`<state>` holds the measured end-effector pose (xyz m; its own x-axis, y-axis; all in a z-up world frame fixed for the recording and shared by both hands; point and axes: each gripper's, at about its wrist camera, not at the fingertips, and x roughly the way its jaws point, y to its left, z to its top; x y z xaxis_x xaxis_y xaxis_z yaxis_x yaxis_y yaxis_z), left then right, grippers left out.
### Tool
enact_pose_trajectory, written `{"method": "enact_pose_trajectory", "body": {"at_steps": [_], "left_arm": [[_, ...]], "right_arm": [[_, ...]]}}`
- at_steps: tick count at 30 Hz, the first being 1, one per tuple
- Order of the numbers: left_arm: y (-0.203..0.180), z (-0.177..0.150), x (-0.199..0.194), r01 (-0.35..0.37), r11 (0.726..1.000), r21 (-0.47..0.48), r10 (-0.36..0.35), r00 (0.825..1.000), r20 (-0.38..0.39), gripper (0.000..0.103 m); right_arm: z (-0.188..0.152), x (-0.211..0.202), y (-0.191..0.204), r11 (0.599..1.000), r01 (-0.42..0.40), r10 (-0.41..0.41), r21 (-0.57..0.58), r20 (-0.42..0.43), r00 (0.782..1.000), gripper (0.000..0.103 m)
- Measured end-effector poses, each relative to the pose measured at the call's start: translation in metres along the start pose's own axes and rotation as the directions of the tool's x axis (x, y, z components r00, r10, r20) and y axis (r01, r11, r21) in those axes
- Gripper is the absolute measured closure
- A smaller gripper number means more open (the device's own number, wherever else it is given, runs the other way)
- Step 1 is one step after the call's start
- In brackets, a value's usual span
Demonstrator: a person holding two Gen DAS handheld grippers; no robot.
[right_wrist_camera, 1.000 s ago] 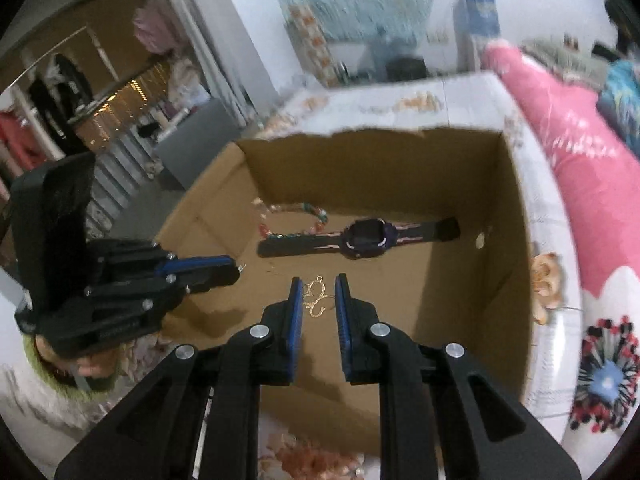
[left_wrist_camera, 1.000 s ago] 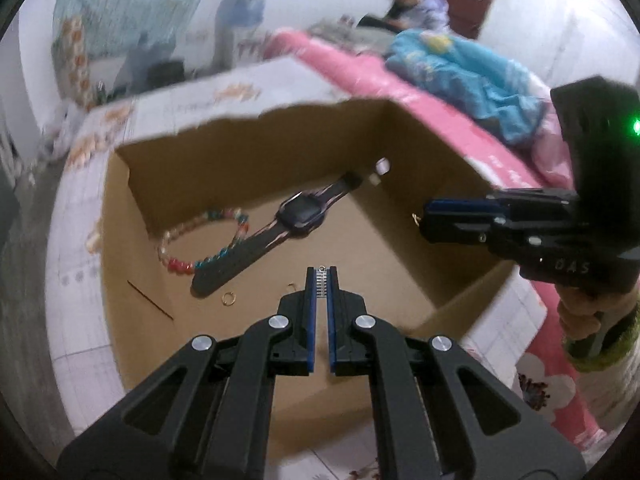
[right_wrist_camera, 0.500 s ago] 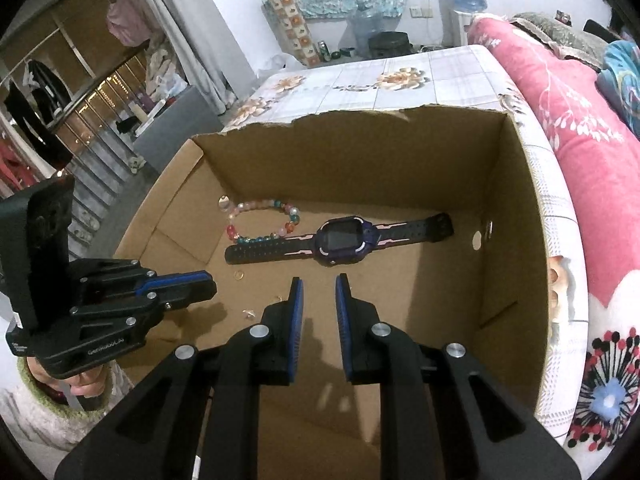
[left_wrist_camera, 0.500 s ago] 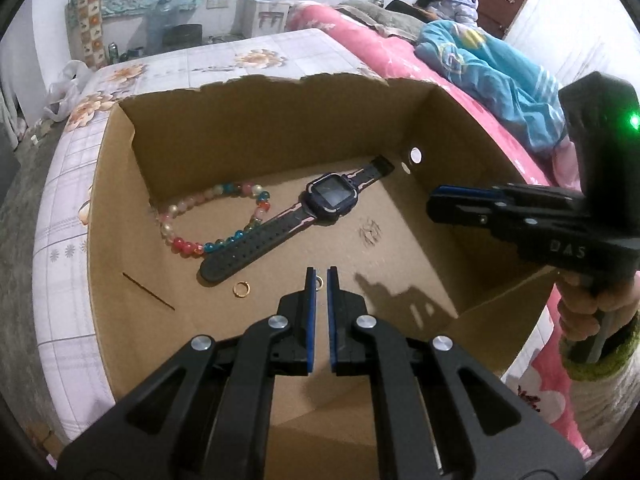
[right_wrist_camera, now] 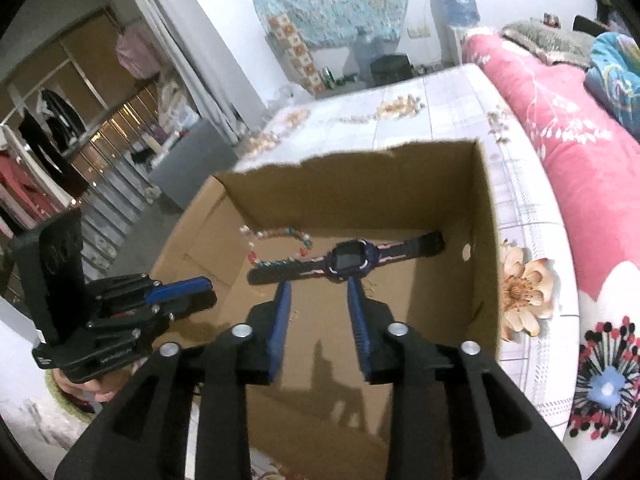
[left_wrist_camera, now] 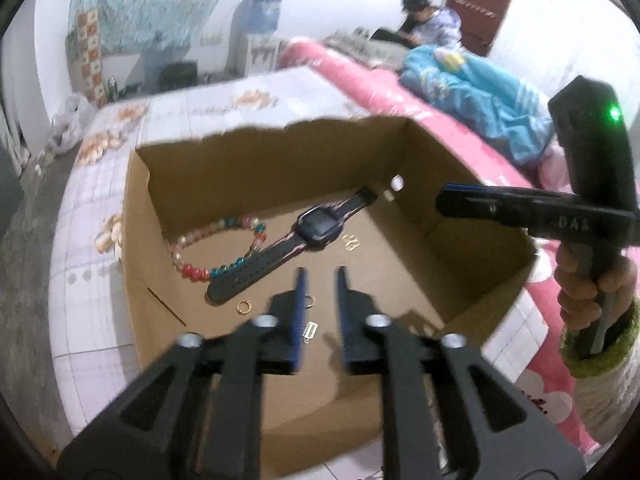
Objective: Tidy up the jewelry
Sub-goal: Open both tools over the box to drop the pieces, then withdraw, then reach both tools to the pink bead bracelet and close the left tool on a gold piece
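An open cardboard box (left_wrist_camera: 472, 264) (right_wrist_camera: 486, 240) sits on a bed. Inside lie a purple watch (left_wrist_camera: 320, 228) (right_wrist_camera: 352, 260), a coloured bead bracelet (left_wrist_camera: 216, 248) (right_wrist_camera: 280, 240), a gold chain piece (left_wrist_camera: 351, 242), two small gold rings (left_wrist_camera: 243, 306) and a small silver clip (left_wrist_camera: 311, 330). My left gripper (left_wrist_camera: 319, 276) is open and empty above the box's near side, over the clip. My right gripper (right_wrist_camera: 319, 292) is open and empty above the box, near the watch; it also shows in the left wrist view (left_wrist_camera: 460, 200). The left gripper shows in the right wrist view (right_wrist_camera: 184, 290).
The box stands on a white floral bedspread (right_wrist_camera: 460, 100). A pink quilt (right_wrist_camera: 580, 168) and a blue blanket (left_wrist_camera: 480, 96) lie to the right. A person (left_wrist_camera: 424, 16) sits at the far end. A water dispenser (left_wrist_camera: 260, 36) stands by the wall.
Both grippers have opened wider and pulled back above the box. The silver clip left my left gripper and the gold chain piece my right; both lie on the box floor.
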<state>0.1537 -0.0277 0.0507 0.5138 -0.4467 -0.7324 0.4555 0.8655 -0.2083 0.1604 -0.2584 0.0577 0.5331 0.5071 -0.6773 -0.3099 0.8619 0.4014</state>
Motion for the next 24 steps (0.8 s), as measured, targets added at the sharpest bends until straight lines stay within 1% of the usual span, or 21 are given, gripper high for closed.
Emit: {"method": "enact_pose_trajectory", "body": {"at_steps": [1,6,8,9,11,13,16,17,18,19,22,23,24], "left_arm": [[-0.004,-0.004,-0.009,0.012,1.0,0.017,-0.013,1.0,0.028,0.069],[-0.023,-0.025,-0.046,0.04,0.994,0.103,-0.051,0.993,0.103,0.053],[-0.03,-0.039,-0.062,0.07,0.989,0.131,-0.087,0.988,0.125,0.049],[-0.032,-0.045,-0.07,0.098,0.985,0.139,-0.116,0.985,0.128,0.048],[-0.039,-0.06,-0.083,0.153,0.975,0.161,-0.175,0.976,0.133,0.045],[-0.046,-0.074,-0.091,0.191,0.964,0.185,-0.216,0.968,0.126,0.043],[-0.059,-0.093,-0.09,0.203,0.956,0.212,-0.23,0.967,0.109,0.043],[-0.064,-0.101,-0.084,0.198,0.955,0.222,-0.223,0.97,0.094,0.043],[-0.067,-0.107,-0.08,0.194,0.955,0.225,-0.217,0.973,0.083,0.043],[-0.072,-0.114,-0.069,0.188,0.957,0.223,-0.205,0.977,0.057,0.043],[-0.079,-0.127,-0.043,0.175,0.961,0.213,-0.182,0.983,0.014,0.044],[-0.081,-0.131,-0.033,0.166,0.963,0.211,-0.17,0.986,-0.001,0.046],[-0.083,-0.134,-0.024,0.151,0.963,0.223,-0.151,0.988,-0.016,0.053]], "right_arm": [[-0.002,-0.007,0.0,1.0,-0.005,0.005,-0.002,0.016,1.0,0.066],[-0.025,-0.058,0.0,0.999,-0.052,0.052,-0.009,0.124,0.991,0.065],[-0.041,-0.078,0.002,0.998,-0.053,0.058,-0.033,0.167,0.984,0.065],[-0.051,-0.089,0.004,0.998,-0.047,0.055,-0.048,0.19,0.98,0.065],[-0.072,-0.104,0.007,0.996,-0.028,0.044,-0.079,0.208,0.977,0.065],[-0.091,-0.108,0.006,0.996,-0.026,0.042,-0.084,0.194,0.98,0.065],[-0.118,-0.101,0.002,0.998,0.002,0.007,-0.057,0.16,0.987,0.065],[-0.124,-0.097,-0.001,0.999,-0.002,0.008,-0.043,0.143,0.99,0.065],[-0.134,-0.087,-0.005,1.0,-0.013,0.014,-0.01,0.107,0.994,0.065],[-0.14,-0.082,-0.006,1.0,-0.016,0.015,0.005,0.093,0.996,0.066],[-0.159,-0.058,-0.004,1.0,0.0,-0.001,0.009,0.027,1.0,0.074],[-0.164,-0.051,-0.001,1.0,0.009,-0.009,-0.001,0.01,1.0,0.075],[-0.169,-0.044,0.001,1.0,0.018,-0.018,-0.012,-0.007,1.0,0.076]]}}
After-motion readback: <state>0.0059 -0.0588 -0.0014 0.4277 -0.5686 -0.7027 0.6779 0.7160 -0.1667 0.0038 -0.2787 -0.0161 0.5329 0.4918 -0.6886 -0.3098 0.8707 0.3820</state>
